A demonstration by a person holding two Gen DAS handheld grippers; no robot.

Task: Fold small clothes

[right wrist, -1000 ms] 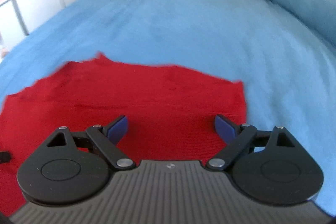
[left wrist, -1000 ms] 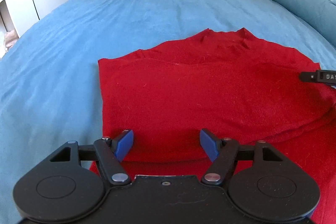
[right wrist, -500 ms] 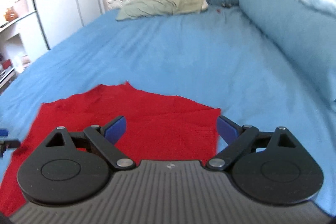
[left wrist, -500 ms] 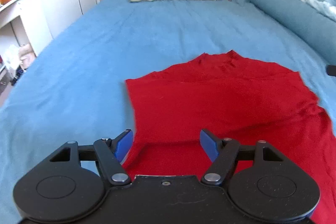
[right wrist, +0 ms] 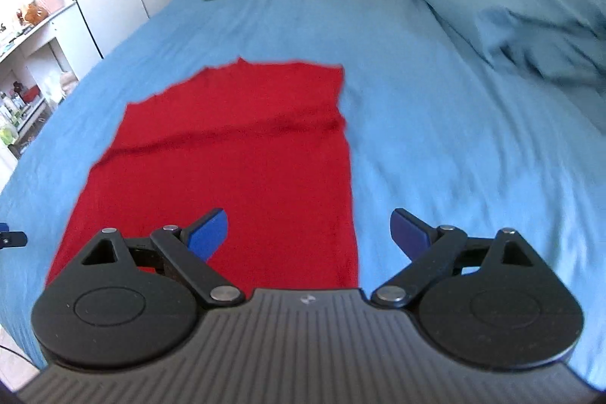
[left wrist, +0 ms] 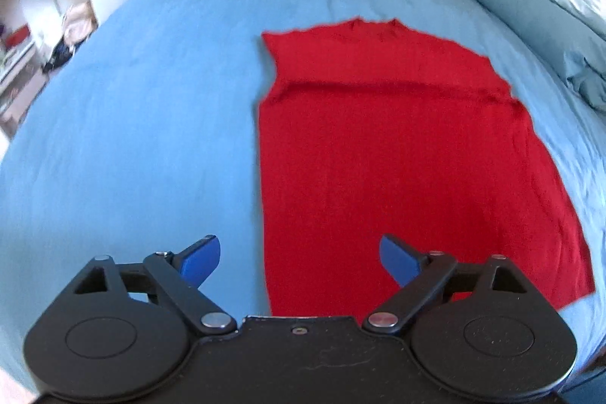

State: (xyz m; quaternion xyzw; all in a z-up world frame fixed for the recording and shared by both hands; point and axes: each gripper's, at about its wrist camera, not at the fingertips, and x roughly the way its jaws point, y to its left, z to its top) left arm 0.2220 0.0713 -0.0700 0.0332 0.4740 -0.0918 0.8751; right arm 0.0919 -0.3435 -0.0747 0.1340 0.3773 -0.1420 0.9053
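While both grippers hung spread and empty near hem, left gripper (left wrist: 299, 254) straddled left edge of red garment (left wrist: 397, 146), right gripper (right wrist: 308, 231) right edge; long axis ran away across blue bedspread (left wrist: 151, 70), neckline farthest.

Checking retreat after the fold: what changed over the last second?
Both grippers pulled back and up from the red garment: a second ago the left gripper and right gripper sat low over the cloth; now its whole folded shape shows, each straddling a near side edge. Nothing was grasped or released. Unchanged: both stay open and empty, the garment lies flat on the blue bedspread, fold crease across the upper part.
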